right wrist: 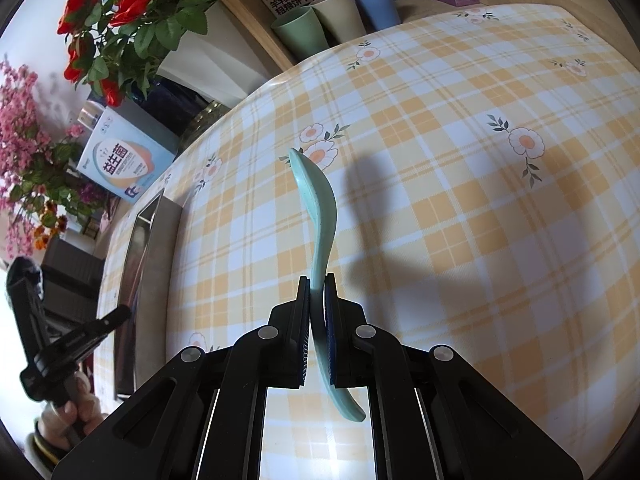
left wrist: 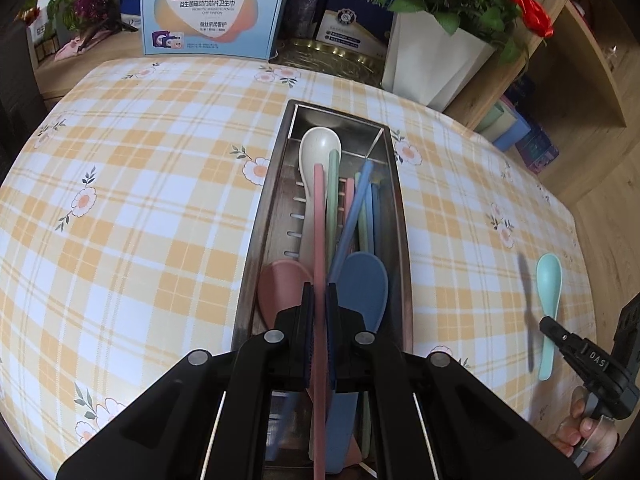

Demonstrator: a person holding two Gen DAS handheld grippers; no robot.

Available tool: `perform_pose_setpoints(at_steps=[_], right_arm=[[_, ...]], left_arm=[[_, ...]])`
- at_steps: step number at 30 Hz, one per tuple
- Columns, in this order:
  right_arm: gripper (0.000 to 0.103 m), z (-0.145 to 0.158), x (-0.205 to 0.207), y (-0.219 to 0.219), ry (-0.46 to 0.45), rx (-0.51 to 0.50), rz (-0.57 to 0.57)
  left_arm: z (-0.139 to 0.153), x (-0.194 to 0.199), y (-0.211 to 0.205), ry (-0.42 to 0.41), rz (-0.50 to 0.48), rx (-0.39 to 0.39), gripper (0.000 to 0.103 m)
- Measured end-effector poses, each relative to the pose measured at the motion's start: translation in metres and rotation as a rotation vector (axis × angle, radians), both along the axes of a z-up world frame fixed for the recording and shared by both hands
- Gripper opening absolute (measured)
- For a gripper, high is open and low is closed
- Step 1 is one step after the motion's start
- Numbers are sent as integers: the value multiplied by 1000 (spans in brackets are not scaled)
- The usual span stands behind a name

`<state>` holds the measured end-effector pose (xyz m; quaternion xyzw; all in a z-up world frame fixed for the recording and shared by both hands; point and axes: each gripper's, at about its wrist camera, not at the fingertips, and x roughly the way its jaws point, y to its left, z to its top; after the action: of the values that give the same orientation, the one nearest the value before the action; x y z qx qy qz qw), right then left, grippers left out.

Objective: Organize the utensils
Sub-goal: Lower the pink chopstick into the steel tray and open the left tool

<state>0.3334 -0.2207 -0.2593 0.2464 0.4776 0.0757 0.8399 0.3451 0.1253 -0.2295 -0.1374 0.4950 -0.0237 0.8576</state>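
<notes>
A steel utensil tray (left wrist: 276, 184) lies on the checked tablecloth and holds a white spoon (left wrist: 318, 152), a pink spoon (left wrist: 280, 284), a blue spoon (left wrist: 364, 284) and several coloured chopsticks. My left gripper (left wrist: 319, 292) is shut on a pink chopstick (left wrist: 319, 220) above the tray. My right gripper (right wrist: 317, 284) is shut on the handle of a teal spoon (right wrist: 318, 196) and holds it edge-up over the cloth, right of the tray (right wrist: 140, 240). The teal spoon also shows in the left wrist view (left wrist: 550, 300).
A white flowerpot with red flowers (left wrist: 432, 56) and a light blue box (left wrist: 212, 8) stand at the table's back edge. Coloured cups (right wrist: 332, 16) sit on a wooden shelf beside the table. The other hand-held gripper (right wrist: 68, 344) shows at the left.
</notes>
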Motion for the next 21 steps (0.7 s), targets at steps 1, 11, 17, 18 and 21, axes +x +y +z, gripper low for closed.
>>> perform_pose_setpoints(at_steps=[1, 11, 17, 18, 21], right_arm=[[7, 0, 0, 0, 0, 0, 1], [7, 4, -2, 4, -4, 0, 6], [7, 8, -2, 11, -2, -1, 16], [7, 8, -2, 12, -2, -2, 18], [7, 12, -2, 20, -3, -7, 33]], left_arm=[[-1, 0, -1, 0, -4, 4, 5], [9, -2, -7, -17, -36, 62, 14], [21, -10, -9, -48, -68, 87, 36], [23, -12, -9, -51, -70, 92, 39], [28, -15, -7, -64, -79, 96, 49]])
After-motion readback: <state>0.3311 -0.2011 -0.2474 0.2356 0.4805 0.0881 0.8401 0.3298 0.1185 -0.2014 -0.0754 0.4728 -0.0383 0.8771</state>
